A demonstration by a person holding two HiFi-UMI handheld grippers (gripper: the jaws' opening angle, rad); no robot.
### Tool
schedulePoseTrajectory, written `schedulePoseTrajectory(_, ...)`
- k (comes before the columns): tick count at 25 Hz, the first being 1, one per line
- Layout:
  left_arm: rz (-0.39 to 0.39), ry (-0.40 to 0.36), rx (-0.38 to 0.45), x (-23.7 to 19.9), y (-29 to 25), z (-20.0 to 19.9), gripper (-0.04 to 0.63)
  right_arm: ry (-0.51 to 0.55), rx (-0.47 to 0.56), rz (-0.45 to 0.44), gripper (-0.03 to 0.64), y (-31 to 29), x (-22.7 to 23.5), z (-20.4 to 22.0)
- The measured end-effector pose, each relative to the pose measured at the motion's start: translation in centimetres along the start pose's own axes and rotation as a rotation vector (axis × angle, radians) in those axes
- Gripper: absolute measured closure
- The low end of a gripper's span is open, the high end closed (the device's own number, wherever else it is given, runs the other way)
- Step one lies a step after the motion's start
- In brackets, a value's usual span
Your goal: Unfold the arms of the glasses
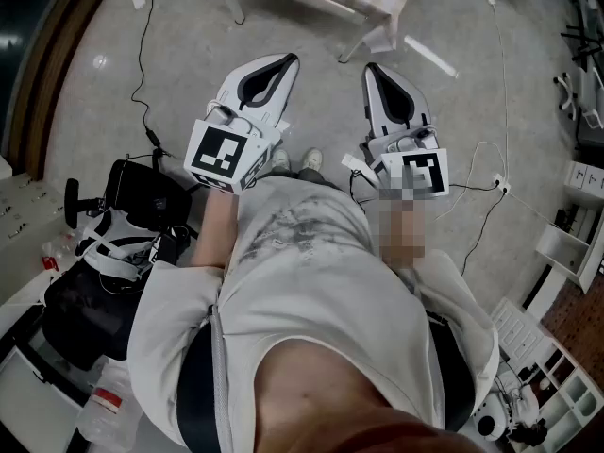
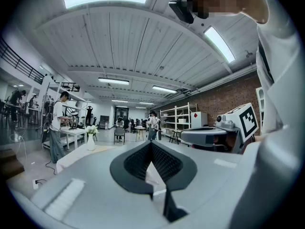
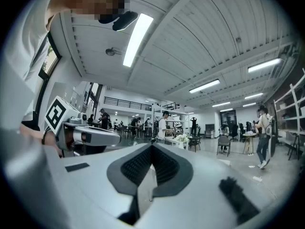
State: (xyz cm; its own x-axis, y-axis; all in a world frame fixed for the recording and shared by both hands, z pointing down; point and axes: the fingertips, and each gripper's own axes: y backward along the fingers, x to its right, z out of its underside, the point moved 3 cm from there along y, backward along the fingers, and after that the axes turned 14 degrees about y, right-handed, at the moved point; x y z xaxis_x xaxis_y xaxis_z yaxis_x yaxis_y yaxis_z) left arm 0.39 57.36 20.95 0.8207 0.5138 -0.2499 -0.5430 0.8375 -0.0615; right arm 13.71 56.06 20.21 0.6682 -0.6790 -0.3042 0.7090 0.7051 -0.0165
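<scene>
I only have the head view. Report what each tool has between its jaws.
Observer: In the left gripper view, the left tool has its jaws together with nothing between them.
Operator: Now the right one.
Observer: The right tool is shut as well, and empty.
Operator: Tell me what stands ahead of the left one.
Observer: A white table with a vase of flowers on it stands some way beyond the tips.

Left tool (image 1: 283, 61), right tool (image 1: 374, 68): level, closed.
</scene>
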Motion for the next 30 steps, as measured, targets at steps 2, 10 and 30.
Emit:
schedulePoseTrajectory(2, 0.005, -0.004, 0.006, 0.0, -0.6, -0.1, 0.586, 0.003, 0.002, 0.000, 0.601, -0.2, 0.5, 0.1)
schedulePoseTrajectory(10, -0.004, -0.001, 0.013, 0.3, -2.8, -0.3, 0.586, 0.003, 0.009, -0.004, 0.600, -0.4, 2.5, 0.9)
schedulePoseTrajectory(30, -0.041, -0.008, -0.004, -4.5, -6.3, -0.7, 0.587, 0.022, -0.004, -0.010, 0.600, -6.0, 4.9, 2.4)
